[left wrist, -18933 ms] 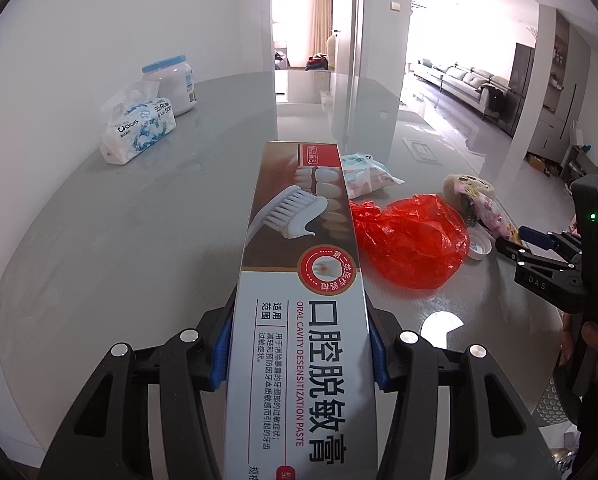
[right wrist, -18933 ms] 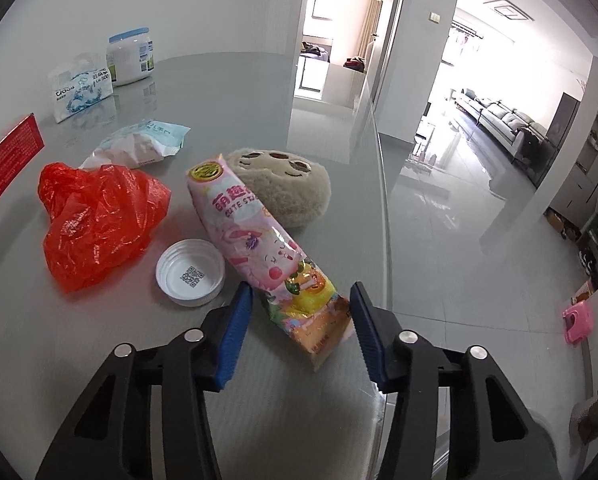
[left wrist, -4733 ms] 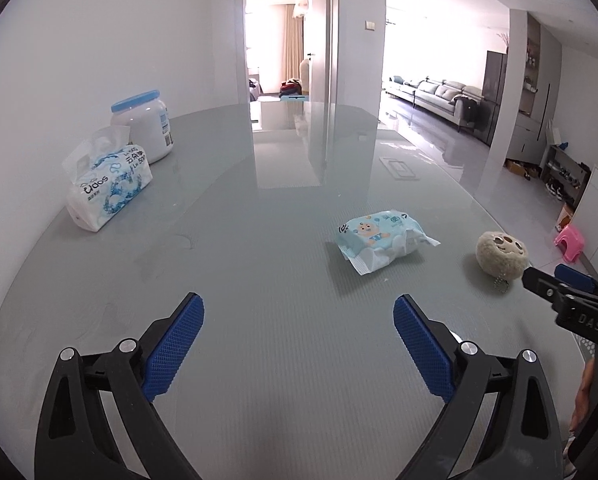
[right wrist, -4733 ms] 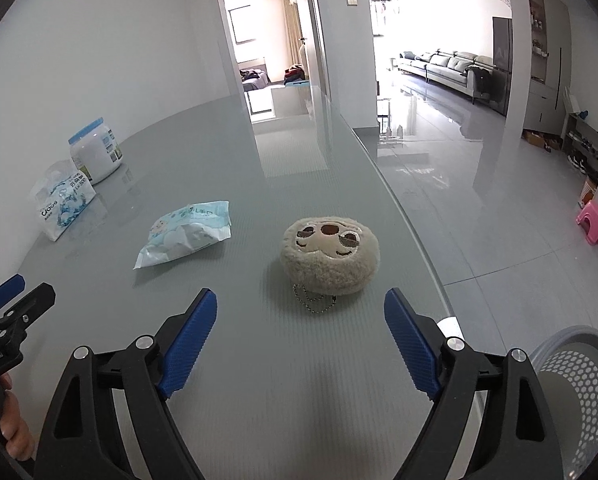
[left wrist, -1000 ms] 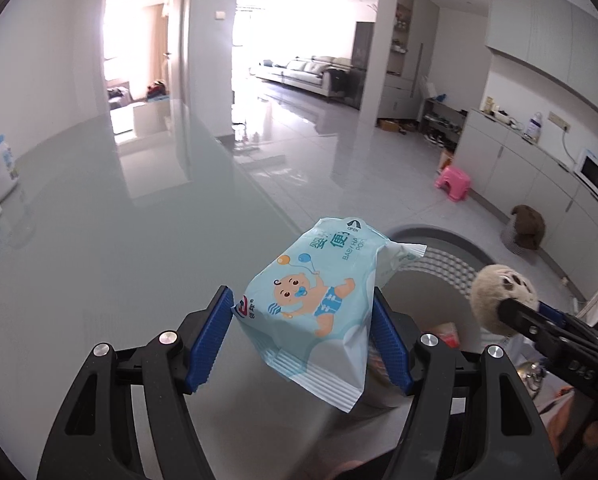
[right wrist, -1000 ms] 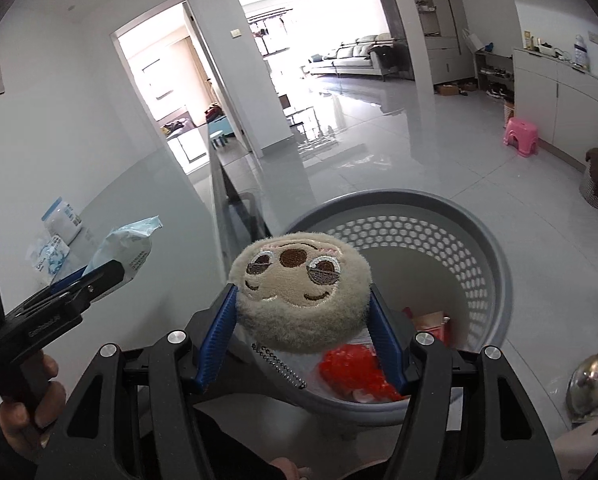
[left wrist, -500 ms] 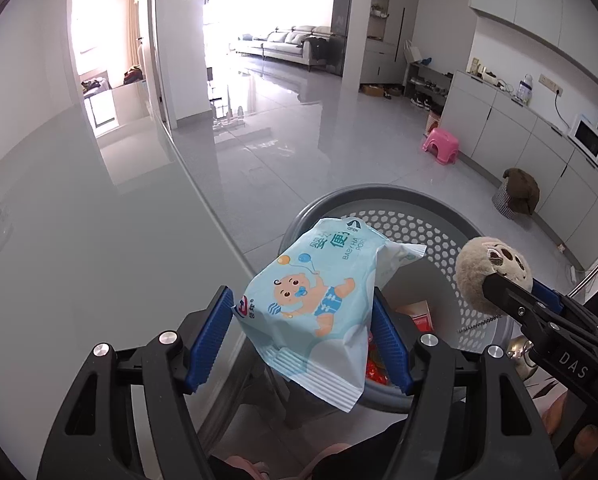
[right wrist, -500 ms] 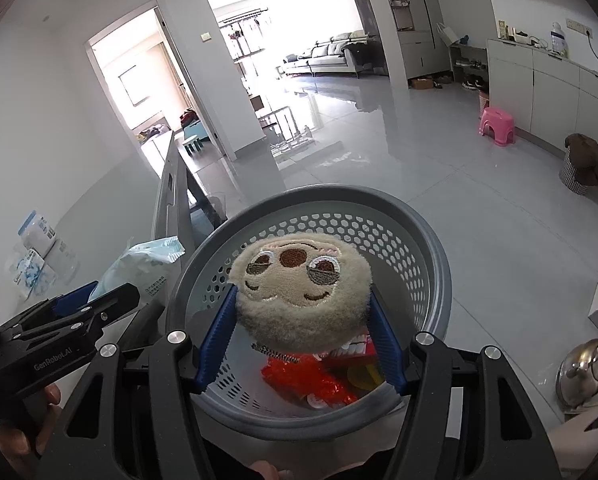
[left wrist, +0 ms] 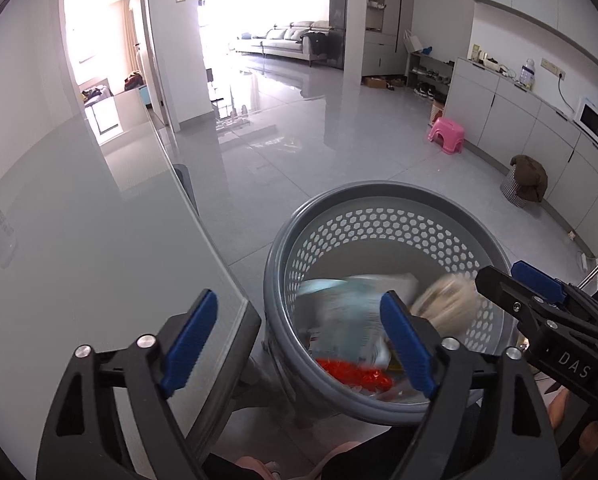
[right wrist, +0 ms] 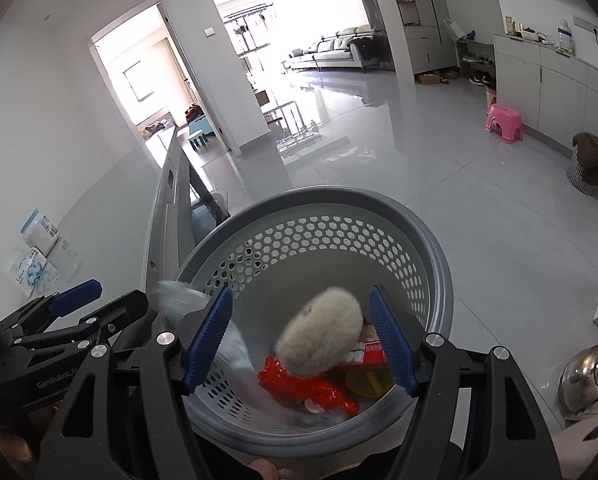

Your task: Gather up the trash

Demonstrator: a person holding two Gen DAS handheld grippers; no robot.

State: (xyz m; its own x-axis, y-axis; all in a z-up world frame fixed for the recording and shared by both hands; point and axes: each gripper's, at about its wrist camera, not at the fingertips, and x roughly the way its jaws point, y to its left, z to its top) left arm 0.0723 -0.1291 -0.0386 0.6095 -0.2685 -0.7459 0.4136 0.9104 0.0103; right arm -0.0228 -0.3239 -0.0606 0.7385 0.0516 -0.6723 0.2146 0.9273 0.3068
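Observation:
A grey perforated waste basket (left wrist: pixel 383 200) stands on the floor beside the table edge; it also shows in the right wrist view (right wrist: pixel 435 256). My left gripper (left wrist: pixel 299 340) is open over it, and a blurred pale blue wipes pack (left wrist: pixel 347 308) is falling inside the basket. My right gripper (right wrist: pixel 301 338) is open above the basket, and a blurred beige plush toy (right wrist: pixel 319 338) is dropping between its fingers. The plush also shows in the left wrist view (left wrist: pixel 447 300). A red plastic bag (right wrist: pixel 307 386) and other wrappers lie at the bottom.
The grey glass table (left wrist: pixel 79 240) lies to the left, with a tissue pack and a white jar (right wrist: pixel 39 248) at its far end. A pink stool (right wrist: pixel 505 118), a small covered bin (right wrist: pixel 591 164) and cabinets stand on the right. A steel pot lid (right wrist: pixel 583 376) lies near the basket.
Both grippers have opened. The wipes pack has left my left gripper and the plush toy has left my right gripper; both are falling into the basket.

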